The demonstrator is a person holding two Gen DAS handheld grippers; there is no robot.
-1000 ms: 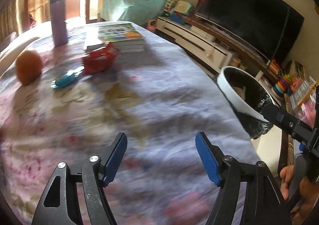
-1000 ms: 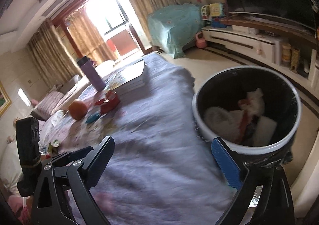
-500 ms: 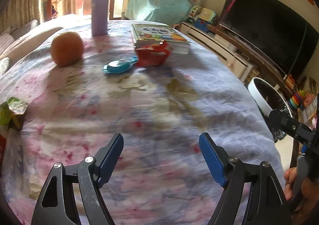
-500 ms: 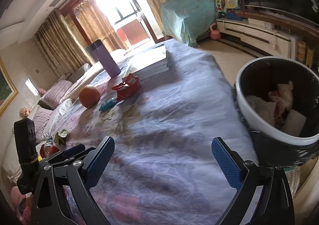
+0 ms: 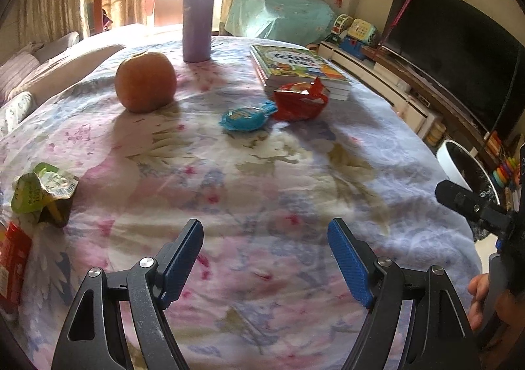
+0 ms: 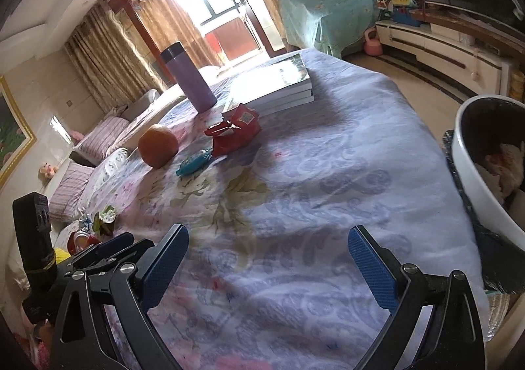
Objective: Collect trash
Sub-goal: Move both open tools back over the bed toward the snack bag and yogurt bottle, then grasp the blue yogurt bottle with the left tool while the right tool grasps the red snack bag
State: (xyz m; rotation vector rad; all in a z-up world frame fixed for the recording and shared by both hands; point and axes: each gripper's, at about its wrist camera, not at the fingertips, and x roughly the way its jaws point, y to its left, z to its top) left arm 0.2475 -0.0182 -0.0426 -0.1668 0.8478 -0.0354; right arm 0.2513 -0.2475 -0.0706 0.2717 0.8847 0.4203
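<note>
Swung away from the trash bin [image 6: 472, 173] and back over the floral tablecloth [image 5: 262, 179]: next pickup due. Left gripper [image 5: 265, 258] and right gripper [image 6: 267, 258] both spread wide, empty. Red snack wrapper [image 5: 300, 101], blue packet [image 5: 244, 116], green wrapper [image 5: 39, 191] uncollected. Bin at table's edge, holding crumpled paper.

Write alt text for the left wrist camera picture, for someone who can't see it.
An open two-finger tool hovers empty over a floral tablecloth. Beyond it lie an orange, a blue wrapper, a red snack bag, books and a purple flask; a crumpled green wrapper sits at the left.
</note>
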